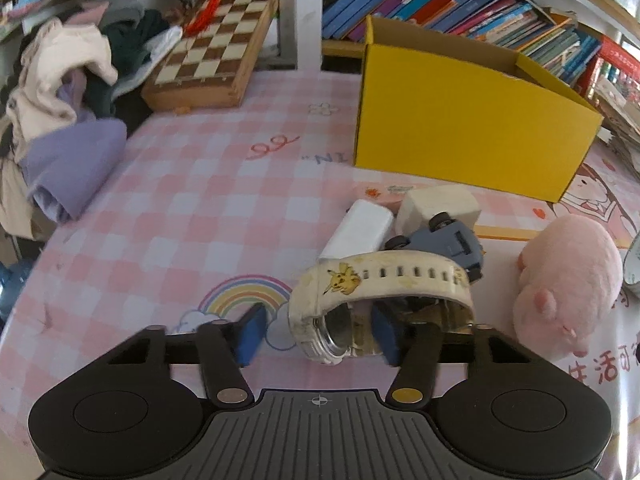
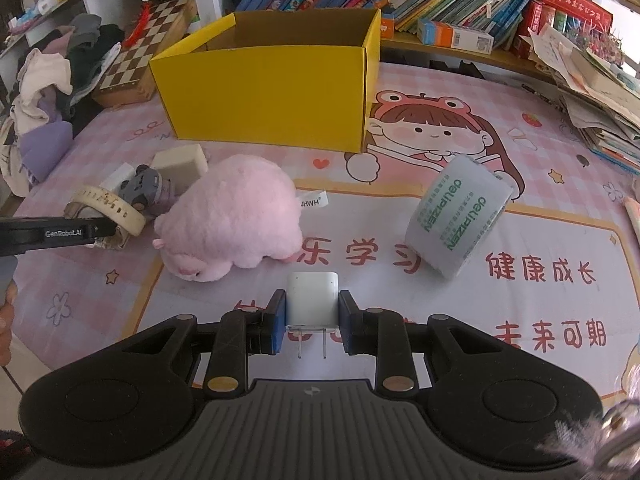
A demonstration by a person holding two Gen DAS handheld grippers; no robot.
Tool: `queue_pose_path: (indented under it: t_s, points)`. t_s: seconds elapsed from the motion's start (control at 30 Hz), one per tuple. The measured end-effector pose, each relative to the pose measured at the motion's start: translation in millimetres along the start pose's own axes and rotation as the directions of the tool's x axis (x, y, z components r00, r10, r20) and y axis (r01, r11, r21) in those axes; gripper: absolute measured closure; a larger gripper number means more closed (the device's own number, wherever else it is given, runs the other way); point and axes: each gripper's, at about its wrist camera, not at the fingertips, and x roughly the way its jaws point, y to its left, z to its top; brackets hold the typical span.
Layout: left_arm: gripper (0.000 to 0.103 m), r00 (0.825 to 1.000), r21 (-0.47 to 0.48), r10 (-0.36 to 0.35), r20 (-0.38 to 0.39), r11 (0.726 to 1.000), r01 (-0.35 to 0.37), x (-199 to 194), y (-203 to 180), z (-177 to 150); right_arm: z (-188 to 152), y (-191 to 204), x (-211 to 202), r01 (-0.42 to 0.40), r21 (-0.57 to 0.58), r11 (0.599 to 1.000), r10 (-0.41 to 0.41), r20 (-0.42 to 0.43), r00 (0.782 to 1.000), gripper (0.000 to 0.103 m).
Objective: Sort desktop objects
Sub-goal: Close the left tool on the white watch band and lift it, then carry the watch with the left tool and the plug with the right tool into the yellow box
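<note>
Left wrist view: left tool (image 1: pixel 318 334) half-closed around a watch (image 1: pixel 360 300), pads apparently not pressing. Right tool (image 2: pixel 312 316) clamps a white charger (image 2: pixel 312 300) (prongs toward camera), yellow box (image 2: pixel 272 96) ahead.

Yellow box (image 2: pixel 264 92), pink plush (image 2: pixel 232 220), pink checked tablecloth (image 1: pixel 180 208), brown-and-cream chessboard (image 1: pixel 212 48).

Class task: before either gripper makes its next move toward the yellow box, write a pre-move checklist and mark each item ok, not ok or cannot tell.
1. Right gripper clamped on the white charger: ok.
2. Left gripper pads pressing the watch: cannot tell.
3. Watch free of the toy car: not ok, its strap lies against the car.
4. Yellow box open on top: ok.
5. Box has room inside: cannot tell, floor hidden.
6. Pink plush clear of the charger: ok.
</note>
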Motion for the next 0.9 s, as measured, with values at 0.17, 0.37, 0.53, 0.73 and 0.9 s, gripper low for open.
queue_pose_path:
  t_s: [0.17,0.37,0.53,0.73,0.9]
  points:
    - [0.076,0.999,-0.013,-0.045,0.016,0.999,0.045,-2.2,4.0,-1.4,-0.7,-0.3,-1.8,0.008,0.01,1.0,-0.008,0.005,1.0,0.078]
    - [0.087,0.995,-0.009,-0.09,0.037,0.996,0.091,-11.0,6.3,-2.6,-2.2,5.0,-5.4,0.0,0.008,1.0,0.0,0.017,1.0,0.078]
    - [0.087,0.992,-0.038,-0.116,0.05,0.992,0.117,-24.0,12.4,-4.7,-4.2,9.7,-9.8,-0.007,0.009,1.0,0.006,0.028,1.0,0.078]
    - [0.087,0.987,-0.046,-0.135,0.088,0.989,0.14,-43.4,16.8,-4.0,-7.7,14.3,-16.6,-0.013,0.01,1.0,0.013,0.043,0.999,0.078]
    - [0.087,0.984,-0.044,-0.142,0.112,0.988,0.148,-55.0,17.9,-4.3,-9.9,19.1,-21.5,-0.016,0.005,1.0,0.015,0.056,0.998,0.078]
